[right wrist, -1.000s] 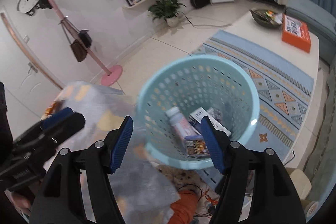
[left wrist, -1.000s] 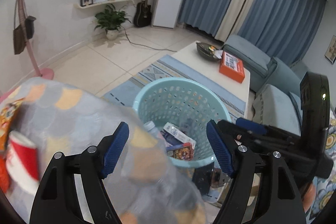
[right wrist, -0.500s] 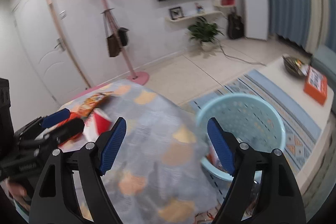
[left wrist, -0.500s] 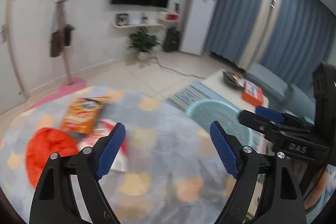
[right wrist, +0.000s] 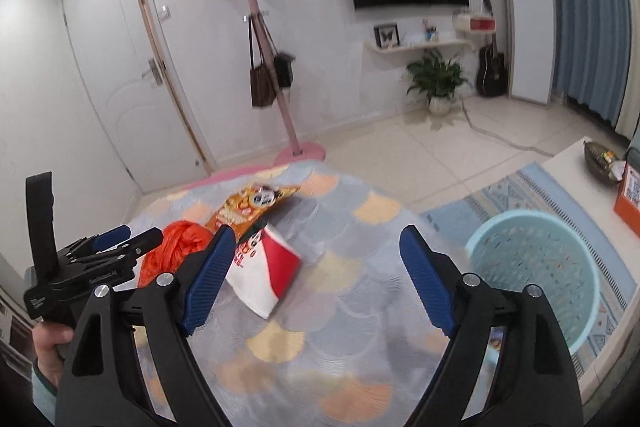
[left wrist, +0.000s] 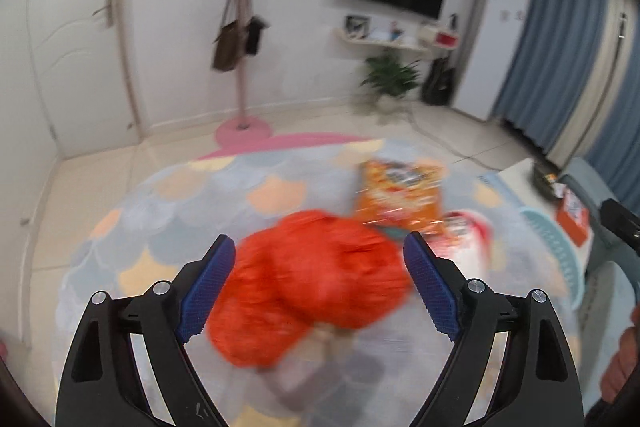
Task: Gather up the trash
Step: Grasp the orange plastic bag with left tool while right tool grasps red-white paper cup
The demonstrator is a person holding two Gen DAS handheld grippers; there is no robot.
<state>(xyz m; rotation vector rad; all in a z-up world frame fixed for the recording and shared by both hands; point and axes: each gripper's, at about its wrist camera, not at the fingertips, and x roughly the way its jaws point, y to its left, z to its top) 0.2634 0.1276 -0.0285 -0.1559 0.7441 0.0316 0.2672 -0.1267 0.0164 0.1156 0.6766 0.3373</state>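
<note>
On patterned tablecloth, crumpled orange-red bag, glossy, blurred, between open left claw

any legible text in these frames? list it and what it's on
None reads cleanly.
Orange snack bag: print too blurred.
Red-and-white paper cup: partial lettering, unreadable.
Orange box: QR-like pattern only.
Left claw body: small white marking, too small.
Fridge labels: too small.

We see a round table under a scale-patterned cloth in grey, blue and peach. On it: a crumpled red plastic bag, an orange snack packet just behind it, and a red-and-white paper carton on its side next to both. All three sit close together; contact unclear.
</note>
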